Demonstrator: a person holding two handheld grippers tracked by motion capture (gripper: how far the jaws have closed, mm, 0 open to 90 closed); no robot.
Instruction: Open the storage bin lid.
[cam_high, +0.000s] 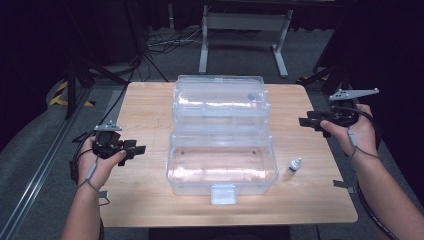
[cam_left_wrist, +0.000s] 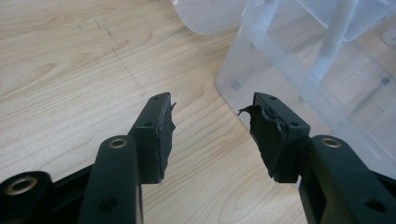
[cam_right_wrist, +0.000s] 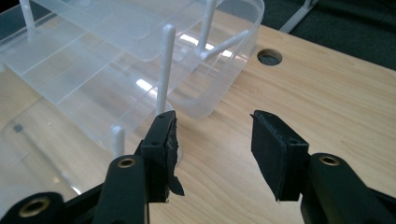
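A clear plastic box (cam_high: 222, 167) stands open in the middle of the wooden table (cam_high: 145, 105), its lid (cam_high: 220, 100) tipped back behind it. A small white dropper bottle (cam_high: 294, 166) stands just right of the box. My left gripper (cam_high: 140, 149) hovers left of the box, open with nothing between its jaws; in the left gripper view (cam_left_wrist: 212, 126) the box corner (cam_left_wrist: 243, 70) lies ahead to the right. My right gripper (cam_high: 304, 121) is held right of the lid, open and empty; in the right gripper view (cam_right_wrist: 215, 140) the lid's edge (cam_right_wrist: 210, 100) is close ahead.
A white latch (cam_high: 223, 193) sticks out at the box's front. The table has a round hole (cam_right_wrist: 269, 57) near its far corner. A white metal frame (cam_high: 245, 35) and cables lie on the floor beyond the table. Bare wood lies on both sides of the box.
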